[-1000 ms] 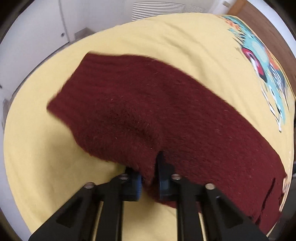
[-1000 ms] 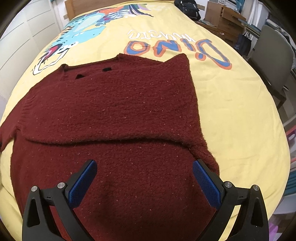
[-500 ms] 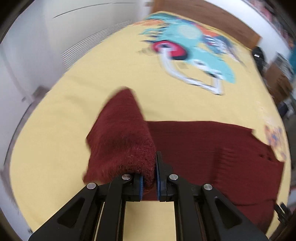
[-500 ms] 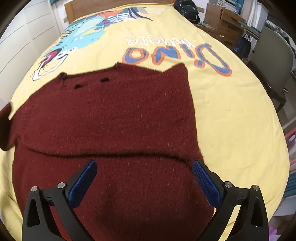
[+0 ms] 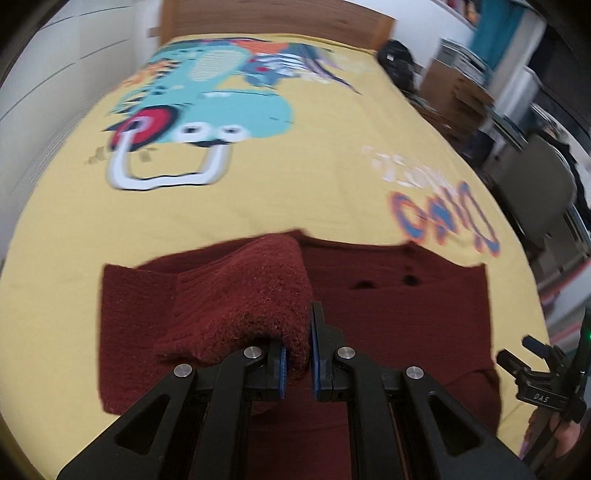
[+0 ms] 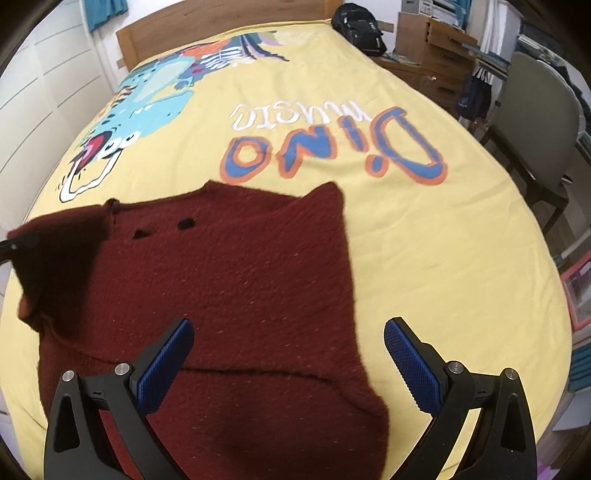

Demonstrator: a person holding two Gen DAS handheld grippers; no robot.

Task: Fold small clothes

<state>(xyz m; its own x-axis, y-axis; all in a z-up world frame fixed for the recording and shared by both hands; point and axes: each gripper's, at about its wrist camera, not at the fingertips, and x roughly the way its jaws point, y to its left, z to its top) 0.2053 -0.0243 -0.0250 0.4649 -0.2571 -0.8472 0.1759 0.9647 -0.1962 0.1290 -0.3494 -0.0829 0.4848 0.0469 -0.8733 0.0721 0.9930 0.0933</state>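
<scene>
Sweater (image 6: 229, 295), dark red knit, lies flat across the lower centre of the right wrist frame on the yellow dinosaur bedspread (image 6: 424, 236), its long axis running left to right and its neckline edge toward the headboard (image 6: 229, 33) at the top. Against the frames a second ago, my left gripper (image 5: 297, 363) has carried the sleeve (image 5: 251, 295) up off the bedspread and inward over the body of the garment; the view has swung from the wall side toward the headboard. That gripper is clamped on the sleeve's knit, which bunches above the fingers at lower centre. My right gripper (image 6: 286, 363) hovers over the hem end, jaws spread wide, holding nothing. I see no containers holding items on the bedspread.
</scene>
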